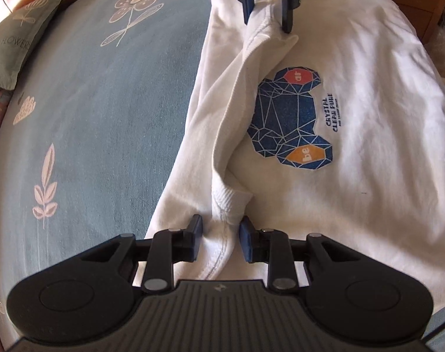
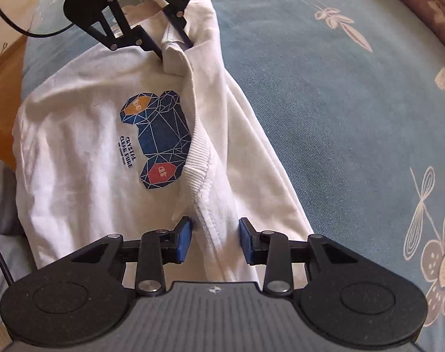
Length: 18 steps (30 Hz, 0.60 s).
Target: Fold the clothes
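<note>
While the white shirt [image 1: 354, 94] lies on the blue bed [image 1: 105, 102], both tools, left tool [image 1: 219, 242] and right tool [image 2: 215, 242], seem let go around its folded edge; pinch both ends evenly, then fold.

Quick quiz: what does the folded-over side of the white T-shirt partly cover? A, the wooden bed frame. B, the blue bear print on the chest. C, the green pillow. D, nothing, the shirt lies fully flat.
B: the folded flap of the white T-shirt lies along one edge of the blue bear print, and in the right wrist view it overlaps the print's side.
</note>
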### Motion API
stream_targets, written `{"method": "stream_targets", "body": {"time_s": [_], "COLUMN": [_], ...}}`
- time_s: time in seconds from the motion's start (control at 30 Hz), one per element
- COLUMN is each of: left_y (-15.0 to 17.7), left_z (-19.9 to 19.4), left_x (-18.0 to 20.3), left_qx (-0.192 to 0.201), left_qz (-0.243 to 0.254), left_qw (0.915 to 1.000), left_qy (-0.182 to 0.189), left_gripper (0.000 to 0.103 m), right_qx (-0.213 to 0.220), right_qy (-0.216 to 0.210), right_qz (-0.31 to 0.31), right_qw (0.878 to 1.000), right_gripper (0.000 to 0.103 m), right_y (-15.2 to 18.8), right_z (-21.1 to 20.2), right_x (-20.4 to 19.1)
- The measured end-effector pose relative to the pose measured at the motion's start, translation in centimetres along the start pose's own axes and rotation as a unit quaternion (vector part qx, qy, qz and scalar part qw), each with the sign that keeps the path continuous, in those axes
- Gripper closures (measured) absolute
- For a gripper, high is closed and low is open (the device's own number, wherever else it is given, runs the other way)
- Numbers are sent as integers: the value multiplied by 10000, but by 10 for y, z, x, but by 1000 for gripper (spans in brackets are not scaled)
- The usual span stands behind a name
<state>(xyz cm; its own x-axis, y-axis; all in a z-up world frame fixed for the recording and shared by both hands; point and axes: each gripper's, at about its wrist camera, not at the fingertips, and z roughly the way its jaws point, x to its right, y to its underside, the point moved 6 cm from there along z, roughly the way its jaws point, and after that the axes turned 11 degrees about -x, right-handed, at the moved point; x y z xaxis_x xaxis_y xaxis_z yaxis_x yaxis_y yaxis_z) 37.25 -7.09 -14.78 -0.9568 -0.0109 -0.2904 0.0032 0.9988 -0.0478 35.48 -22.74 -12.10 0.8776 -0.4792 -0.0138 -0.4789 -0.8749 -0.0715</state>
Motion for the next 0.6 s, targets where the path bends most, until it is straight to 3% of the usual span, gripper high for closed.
{"method": "stream_targets", "body": {"time_s": [0.2, 0.37, 0.4, 0.43, 0.47, 0.6], "left_y": [21, 9, 7, 5, 5, 6], "left_z": [1, 3, 2, 1, -1, -11], "left_x": [-5, -2, -2, -4, -6, -21], "left_qx": [-92, 25, 58, 78, 105, 219], "left_qz": [41, 271, 269, 208, 124, -328], "left_qw": [9998, 9990, 9990, 9991, 9993, 9986], "left_qy": [-144, -348, -356, -350, -330, -348], "left_gripper": [73, 75, 81, 84, 94, 98], "right_qx": [-166, -360, -300, -243, -201, -8], "right_qy": [333, 932, 952, 951, 865, 953], "right_qz": [-389, -804, -825, -830, -758, -538], "right_qw": [9986, 9917, 9916, 9917, 9932, 9940], "right_gripper": [62, 63, 70, 86, 93, 95], "right_y": [10, 16, 13, 10, 7, 5], "right_z": [-6, 0, -2, -4, -8, -24], "right_x": [-12, -17, -16, -16, -14, -6]}}
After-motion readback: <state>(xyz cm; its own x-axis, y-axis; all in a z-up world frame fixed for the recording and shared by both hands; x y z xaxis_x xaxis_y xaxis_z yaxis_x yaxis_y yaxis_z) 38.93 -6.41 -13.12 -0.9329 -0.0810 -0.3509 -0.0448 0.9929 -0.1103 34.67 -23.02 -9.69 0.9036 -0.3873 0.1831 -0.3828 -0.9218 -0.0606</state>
